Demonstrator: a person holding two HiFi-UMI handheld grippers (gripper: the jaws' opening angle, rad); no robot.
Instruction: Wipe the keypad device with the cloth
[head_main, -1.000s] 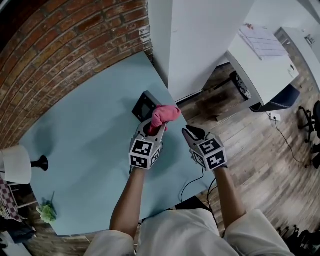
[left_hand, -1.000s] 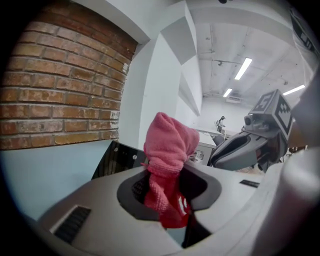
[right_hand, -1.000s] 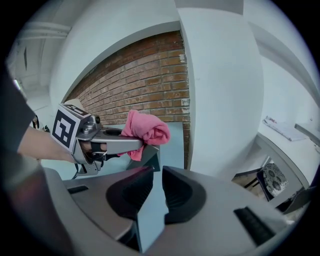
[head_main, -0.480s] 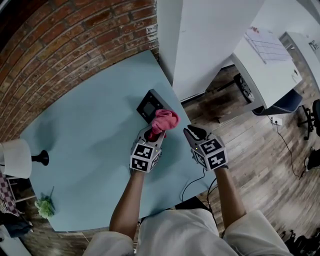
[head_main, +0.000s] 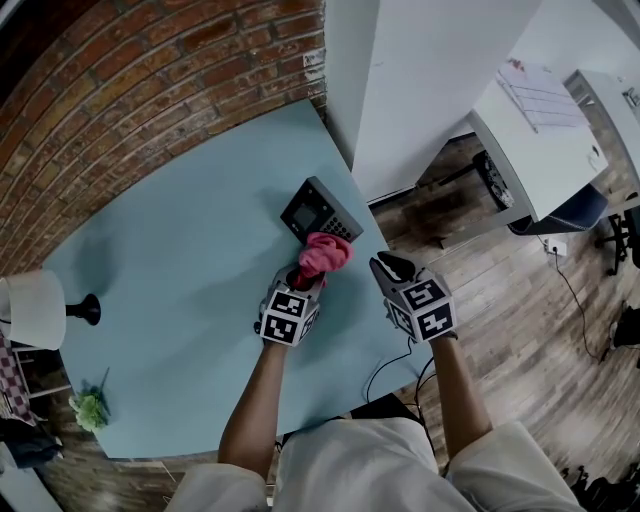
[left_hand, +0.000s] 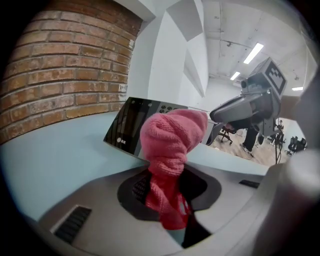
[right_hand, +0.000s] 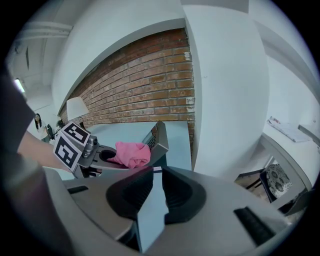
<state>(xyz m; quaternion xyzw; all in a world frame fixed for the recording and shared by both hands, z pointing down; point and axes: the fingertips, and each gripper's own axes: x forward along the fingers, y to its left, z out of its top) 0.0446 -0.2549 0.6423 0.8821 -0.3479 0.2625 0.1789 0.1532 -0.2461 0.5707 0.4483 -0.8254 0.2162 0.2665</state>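
Note:
The dark keypad device (head_main: 318, 212) stands tilted on the light blue table (head_main: 180, 260) near its right edge. My left gripper (head_main: 303, 272) is shut on a bunched pink cloth (head_main: 326, 253), whose end rests against the device's near side. In the left gripper view the cloth (left_hand: 170, 150) rises from the jaws in front of the device (left_hand: 131, 125). My right gripper (head_main: 385, 265) hovers at the table's right edge, shut with nothing in it. The right gripper view shows the cloth (right_hand: 131, 153) beside the device (right_hand: 159, 137).
A brick wall (head_main: 150, 70) runs behind the table and a white pillar (head_main: 430, 90) stands just right of the device. A white lamp (head_main: 35, 310) and a small green plant (head_main: 90, 408) are at the far left. A white desk (head_main: 540, 110) stands over wooden floor on the right.
The left gripper has drawn the cloth back off the device's face toward me, so the screen and keys now show. The right gripper has stayed in place.

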